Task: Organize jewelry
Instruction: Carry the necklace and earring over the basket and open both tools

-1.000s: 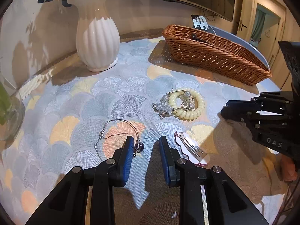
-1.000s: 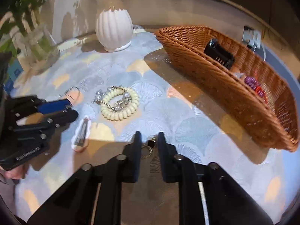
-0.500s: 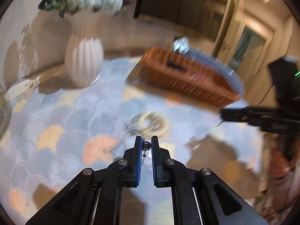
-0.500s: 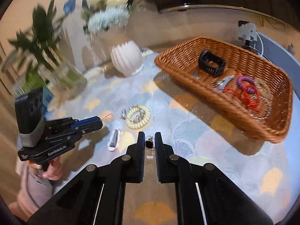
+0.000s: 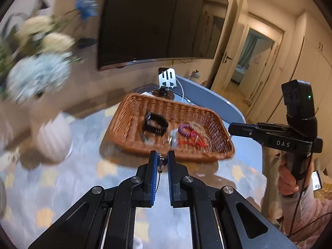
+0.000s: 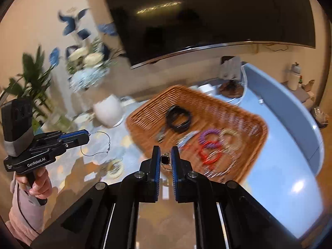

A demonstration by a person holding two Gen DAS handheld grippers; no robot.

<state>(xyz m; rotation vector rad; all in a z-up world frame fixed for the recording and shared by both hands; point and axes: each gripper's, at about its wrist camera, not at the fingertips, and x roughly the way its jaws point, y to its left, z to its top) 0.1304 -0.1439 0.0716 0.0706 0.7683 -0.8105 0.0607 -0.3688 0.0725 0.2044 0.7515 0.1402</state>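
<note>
My left gripper (image 5: 162, 160) is shut on a thin wire bracelet with a dark bead (image 5: 161, 161) and holds it in the air before the wicker basket (image 5: 132, 143). The bracelet hangs as a loop in the right wrist view (image 6: 97, 144). My right gripper (image 6: 166, 157) is shut on a ring with a black stone (image 6: 165, 160), lifted near the basket's (image 6: 145, 145) front rim. The basket holds a black watch (image 5: 154, 124), a purple coil tie (image 5: 185, 129) and red ties (image 6: 208, 152). A cream bead bracelet (image 6: 115, 168) lies on the table.
A white ribbed vase (image 5: 53, 140) with flowers stands left of the basket on the patterned tablecloth (image 5: 62, 186). A dark TV screen (image 5: 157, 20) hangs behind. A phone stand (image 5: 168, 78) sits past the basket. A leafy plant (image 6: 33, 83) stands far left.
Both grippers closed on their pieces and rose from the table, and now hover near the basket's front rim. The camera views have tilted up.
</note>
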